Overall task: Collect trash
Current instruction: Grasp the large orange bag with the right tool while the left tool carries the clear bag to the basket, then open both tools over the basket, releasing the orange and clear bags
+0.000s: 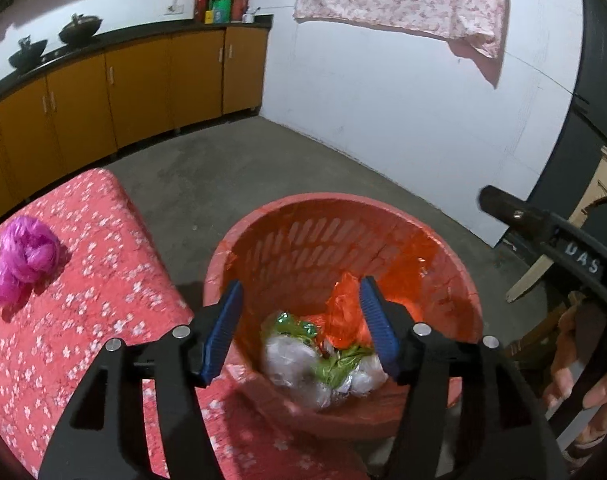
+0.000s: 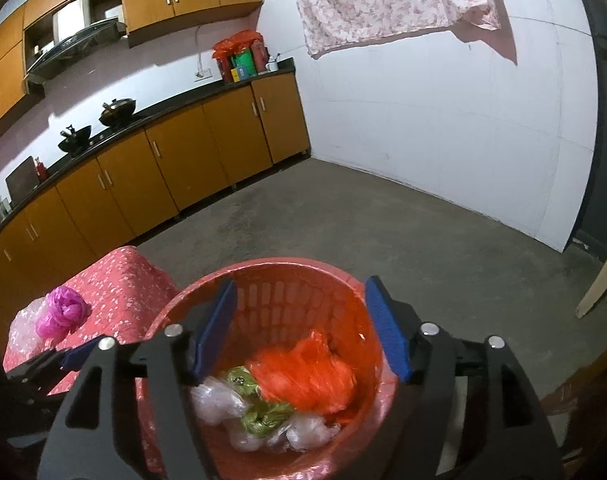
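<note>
Both your tongs hang over the red basket [image 2: 287, 292], tilted down into it. Left tongs [image 1: 301, 330] are apart with nothing between the pads. Right tongs [image 2: 301, 330] are also apart and empty. In the basket: orange plastic bag [image 2: 307, 376], green wrapper [image 2: 263, 416], clear plastic wads [image 2: 219, 400] at the bottom. Left of the basket, touching its rim, sits the bench [image 1: 103, 280] under a red flowered cover. The pink plastic bag [image 1: 21, 258] lies on it, well apart from the basket and from both tongs.
</note>
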Available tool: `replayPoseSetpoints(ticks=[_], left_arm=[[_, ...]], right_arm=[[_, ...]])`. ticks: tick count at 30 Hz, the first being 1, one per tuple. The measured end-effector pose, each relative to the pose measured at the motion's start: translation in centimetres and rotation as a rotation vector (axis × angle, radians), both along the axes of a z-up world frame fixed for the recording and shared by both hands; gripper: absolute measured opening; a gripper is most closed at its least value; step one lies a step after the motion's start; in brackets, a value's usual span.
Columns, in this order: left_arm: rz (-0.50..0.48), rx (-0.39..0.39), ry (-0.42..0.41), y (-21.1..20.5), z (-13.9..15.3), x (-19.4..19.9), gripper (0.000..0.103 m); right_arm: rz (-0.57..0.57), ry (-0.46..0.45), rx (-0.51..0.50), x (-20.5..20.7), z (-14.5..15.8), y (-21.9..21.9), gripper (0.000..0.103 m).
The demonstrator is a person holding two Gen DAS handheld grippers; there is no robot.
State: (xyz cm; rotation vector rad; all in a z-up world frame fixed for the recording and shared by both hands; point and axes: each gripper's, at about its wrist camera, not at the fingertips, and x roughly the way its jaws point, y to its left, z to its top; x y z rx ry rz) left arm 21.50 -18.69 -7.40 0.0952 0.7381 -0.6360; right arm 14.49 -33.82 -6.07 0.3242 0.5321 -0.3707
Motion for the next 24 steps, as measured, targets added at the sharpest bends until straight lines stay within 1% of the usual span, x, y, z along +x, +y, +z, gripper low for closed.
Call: replayPoseSetpoints(ticks=[1, 3, 5, 7, 12, 14, 15, 17, 18, 21, 22, 24], left_arm=[[0.016, 0.0, -0.005, 0.7, 0.1, 0.0, 0.063], [0.058, 0.004, -0.029, 1.9, 0.5, -0.1, 0.072], [0.108, 0.003, -0.056, 3.6, 1.0, -0.1, 0.078], [0.158, 0.006, -0.074, 5.4, 1.3, -0.2, 0.079], [0.335, 0.034, -0.118, 11.5, 2.0, -0.2, 0.087], [0.428, 0.058, -0.147, 14.6, 2.3, -0.2, 0.09], [0.493, 0.075, -0.166, 16.7, 2.4, 0.0, 0.091], [0.573, 0.102, -0.185, 19.3, 2.7, 0.4, 0.091], [0.631, 0.127, -0.189, 21.4, 2.7, 1.0, 0.091], [0.734, 0.155, -0.183, 25.3, 2.7, 2.8, 0.091], [0.767, 0.168, -0.17, 26.7, 2.5, 4.0, 0.091], [0.779, 0.173, -0.141, 28.0, 1.9, 5.6, 0.091]], right_arm=[[-0.01, 0.001, -0.003, -0.1, 0.0, -0.1, 0.071], [-0.021, 0.001, -0.018, -0.2, 0.1, -0.2, 0.078], [-0.026, -0.003, -0.047, -0.3, 0.3, 0.2, 0.087], [-0.011, -0.012, -0.077, -0.3, 0.6, 0.8, 0.09], [0.056, -0.026, -0.12, 0.9, 1.1, 3.6, 0.093], [0.083, -0.035, -0.117, 1.4, 1.1, 5.0, 0.093], [0.098, -0.037, -0.112, 1.8, 1.0, 5.7, 0.093], [0.129, -0.04, -0.106, 2.7, 1.0, 7.4, 0.094], [0.153, -0.039, -0.105, 3.2, 1.0, 8.5, 0.094], [0.213, -0.042, -0.118, 4.8, 1.2, 11.6, 0.094], [0.235, -0.042, -0.119, 5.4, 1.2, 12.7, 0.094], [0.27, -0.038, -0.124, 6.4, 1.0, 14.5, 0.094]])
